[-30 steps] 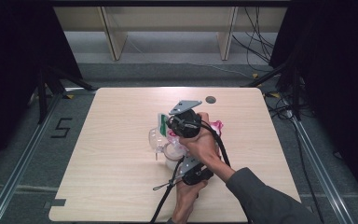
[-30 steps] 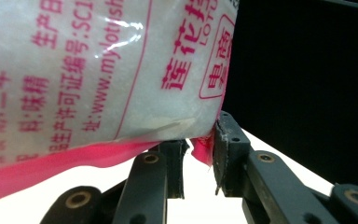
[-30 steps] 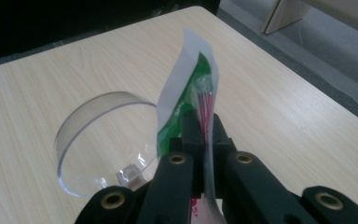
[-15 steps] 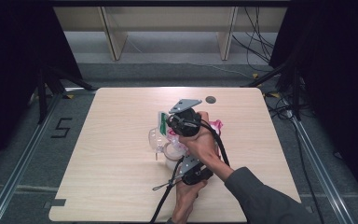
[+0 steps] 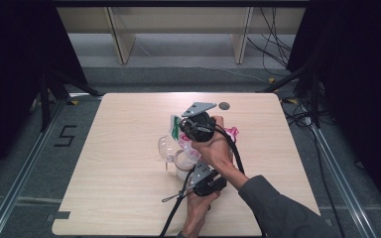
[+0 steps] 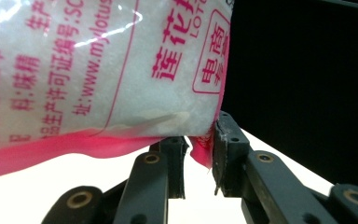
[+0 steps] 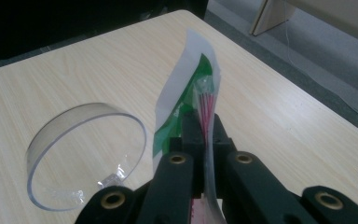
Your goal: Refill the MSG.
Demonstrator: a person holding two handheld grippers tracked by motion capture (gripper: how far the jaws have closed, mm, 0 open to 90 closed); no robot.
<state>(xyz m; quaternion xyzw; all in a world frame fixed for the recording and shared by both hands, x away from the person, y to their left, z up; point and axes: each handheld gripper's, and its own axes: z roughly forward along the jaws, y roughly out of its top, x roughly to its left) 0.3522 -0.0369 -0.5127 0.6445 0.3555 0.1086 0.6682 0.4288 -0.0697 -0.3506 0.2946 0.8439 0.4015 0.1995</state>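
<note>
The left gripper (image 6: 199,161) is pinching the seasoning bag's (image 6: 98,70) pink bottom seam; the right gripper (image 7: 200,133) is clamping its top edge; tilting gently over the clear cup (image 7: 86,154) should avoid spills.

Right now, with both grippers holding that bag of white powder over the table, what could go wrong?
The right gripper pinches just the thin top edge of the bag; it may slip free. The left gripper grips only a bottom corner, so the bag could sag or tear. The clear cup lies on its side close by and might roll away.
</note>
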